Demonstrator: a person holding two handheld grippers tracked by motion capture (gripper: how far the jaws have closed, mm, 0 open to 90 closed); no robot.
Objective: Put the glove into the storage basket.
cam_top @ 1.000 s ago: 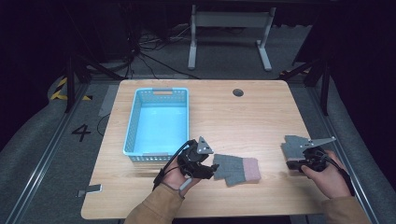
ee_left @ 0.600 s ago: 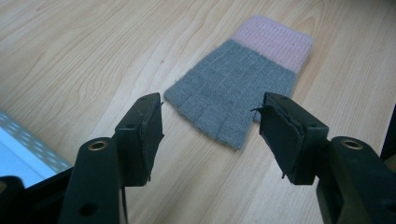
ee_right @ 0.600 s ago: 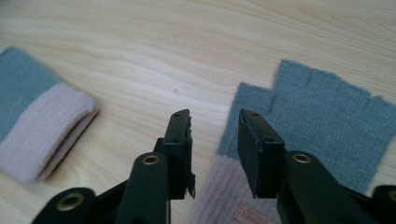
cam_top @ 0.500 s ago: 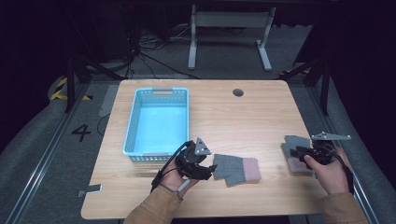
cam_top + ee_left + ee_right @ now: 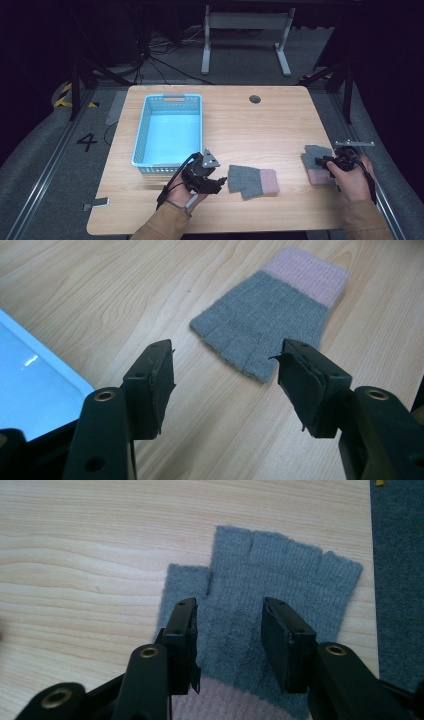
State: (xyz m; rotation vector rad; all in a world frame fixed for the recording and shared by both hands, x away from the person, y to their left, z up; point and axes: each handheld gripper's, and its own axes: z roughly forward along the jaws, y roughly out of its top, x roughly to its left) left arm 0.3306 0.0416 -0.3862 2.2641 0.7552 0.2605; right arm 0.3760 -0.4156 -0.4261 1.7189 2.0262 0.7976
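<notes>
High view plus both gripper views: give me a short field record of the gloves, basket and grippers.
surface: wooden table
basket: light blue basket, left half of the table, nothing visible inside
glove 1: grey and pink fingerless glove, flat near the front edge, just ahead of the left gripper, untouched
glove 2: second glove, flat at the right edge
left gripper: jaws open, nothing between them
right gripper: jaws have just been opening, now apart above the second glove, not clamping it

I'm in a lab or test bay: black curtains, grey carpet with hazard tape [image 5: 64,95] and a floor number [image 5: 87,142], loose cables [image 5: 150,55].
</notes>
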